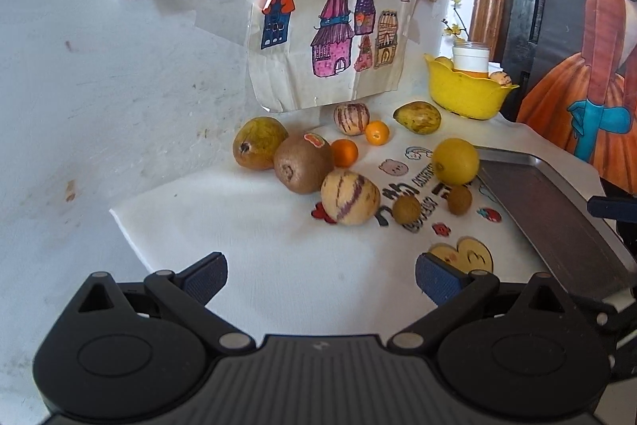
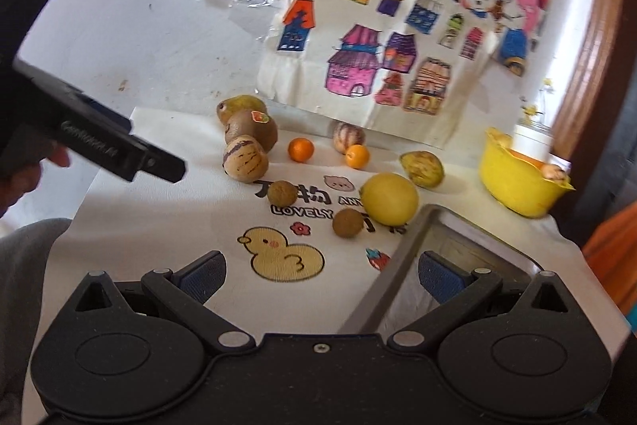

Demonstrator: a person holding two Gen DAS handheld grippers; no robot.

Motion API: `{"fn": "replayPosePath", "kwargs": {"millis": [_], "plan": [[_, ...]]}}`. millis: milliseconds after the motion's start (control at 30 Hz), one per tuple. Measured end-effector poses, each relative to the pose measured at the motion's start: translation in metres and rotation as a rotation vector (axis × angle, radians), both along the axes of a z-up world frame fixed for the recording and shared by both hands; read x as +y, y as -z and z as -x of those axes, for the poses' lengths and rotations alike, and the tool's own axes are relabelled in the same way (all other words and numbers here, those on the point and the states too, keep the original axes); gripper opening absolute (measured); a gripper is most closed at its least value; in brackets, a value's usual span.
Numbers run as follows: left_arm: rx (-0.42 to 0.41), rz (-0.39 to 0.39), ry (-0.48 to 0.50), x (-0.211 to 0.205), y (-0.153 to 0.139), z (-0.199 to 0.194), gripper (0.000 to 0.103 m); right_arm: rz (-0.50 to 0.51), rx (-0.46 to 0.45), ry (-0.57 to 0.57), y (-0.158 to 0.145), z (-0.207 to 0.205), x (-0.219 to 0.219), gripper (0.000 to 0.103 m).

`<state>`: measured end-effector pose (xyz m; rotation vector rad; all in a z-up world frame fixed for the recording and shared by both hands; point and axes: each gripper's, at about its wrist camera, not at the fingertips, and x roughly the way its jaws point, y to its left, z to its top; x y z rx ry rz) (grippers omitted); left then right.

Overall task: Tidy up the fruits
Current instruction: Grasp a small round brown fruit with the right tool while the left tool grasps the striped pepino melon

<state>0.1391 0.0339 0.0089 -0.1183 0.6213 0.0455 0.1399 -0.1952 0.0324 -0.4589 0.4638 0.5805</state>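
Left wrist view: the left gripper (image 1: pixel 321 277) is held above the white cloth (image 1: pixel 247 226) with its jaws wide apart and nothing between them. The right gripper (image 2: pixel 321 275) is also spread wide and empty, and it is held over the near corner of the grey metal tray (image 2: pixel 402 257).

No fruit is seen in the tray yet, so the sorting is judged to be at its start. All the fruit is spread on the cloth to the left of the tray. The yellow lemon (image 2: pixel 391 198) is just beside the tray's far corner. Two small brown round fruits (image 2: pixel 348 222) are found near the lemon. The striped melon (image 1: pixel 349 196), the fuzzy brown kiwi (image 1: pixel 303 164) and a green pear (image 1: pixel 259 142) are bunched together, farther from the tray. Two little oranges (image 1: pixel 344 152) and a green-yellow mango (image 1: pixel 417 117) are set behind them.

A good first pick is thought to be the lemon, since it is closest to the tray. It is smooth and round, so it should be squeezed across its middle and lifted slowly, or it may roll away. The small brown fruits look rough and hard, and a light pinch should be enough. A yellow plastic bowl (image 1: pixel 467 92) is seen behind the tray.
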Motion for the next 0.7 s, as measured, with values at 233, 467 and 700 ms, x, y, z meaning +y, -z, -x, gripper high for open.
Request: {"fn": "replayPosePath", "kwargs": {"millis": [233,467,700], "plan": [[0.02,0.084,-0.023,0.006,0.003,-0.036,0.103,0.072,0.01,-0.147,0.002,-0.03,0.02,0.102],[0.028,0.198,-0.029,0.01,0.008,-0.065,0.102,0.136,0.03,-0.269,0.009,-0.051,0.04,0.098],[0.041,0.301,-0.039,0.02,0.016,-0.081,0.097,0.154,0.08,-0.315,0.02,-0.074,0.053,0.087]]}}
